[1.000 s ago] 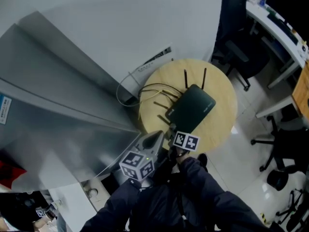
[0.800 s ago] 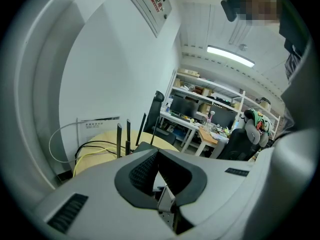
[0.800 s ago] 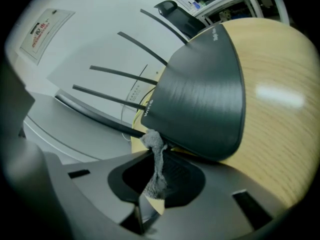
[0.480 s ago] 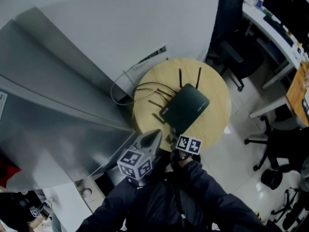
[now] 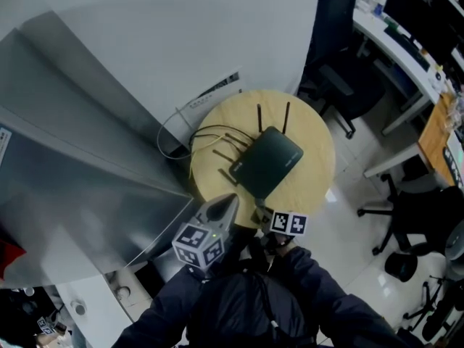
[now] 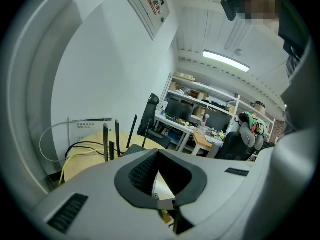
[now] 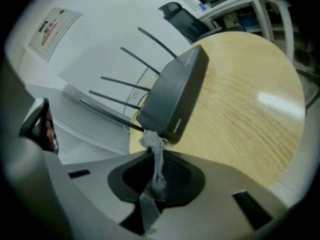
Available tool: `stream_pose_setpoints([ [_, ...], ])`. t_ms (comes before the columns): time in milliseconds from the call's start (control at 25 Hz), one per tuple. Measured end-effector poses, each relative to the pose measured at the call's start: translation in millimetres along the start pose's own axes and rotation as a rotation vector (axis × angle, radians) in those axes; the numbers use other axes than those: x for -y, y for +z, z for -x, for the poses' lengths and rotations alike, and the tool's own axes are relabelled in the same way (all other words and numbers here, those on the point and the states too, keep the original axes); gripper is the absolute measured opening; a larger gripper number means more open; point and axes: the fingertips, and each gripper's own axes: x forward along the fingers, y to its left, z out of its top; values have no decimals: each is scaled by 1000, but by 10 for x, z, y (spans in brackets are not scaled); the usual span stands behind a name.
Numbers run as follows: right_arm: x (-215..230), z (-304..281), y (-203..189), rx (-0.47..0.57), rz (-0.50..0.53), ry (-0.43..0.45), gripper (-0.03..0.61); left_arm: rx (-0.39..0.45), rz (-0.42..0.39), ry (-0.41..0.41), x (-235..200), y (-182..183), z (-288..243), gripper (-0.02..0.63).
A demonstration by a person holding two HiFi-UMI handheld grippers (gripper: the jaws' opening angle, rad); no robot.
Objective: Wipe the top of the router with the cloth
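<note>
Right gripper view: the cloth [image 7: 156,160], a thin grey strip, is pinched between the clenched jaws of the right gripper [image 7: 158,176]. Its bunched free end is at the near corner of the router [image 7: 175,96]; contact cannot be judged. Soft and limp, it is probably best pressed flat, while the light, stiff router may slide on the round table [image 7: 250,109]. The cloth is not made out in the head view, where the router is shown mid-table. In the left gripper view, the left gripper [image 6: 159,156] is seen closed on nothing.
</note>
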Motion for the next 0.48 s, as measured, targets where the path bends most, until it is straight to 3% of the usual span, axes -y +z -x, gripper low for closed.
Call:
stream_pose_setpoints([
  [200,57,73,-67,-159,165,6,71,19,-6,-6,86,34,18,2],
  [480,227,51,6,-408,309,10,71,46,-3,22,180,96,66,2],
])
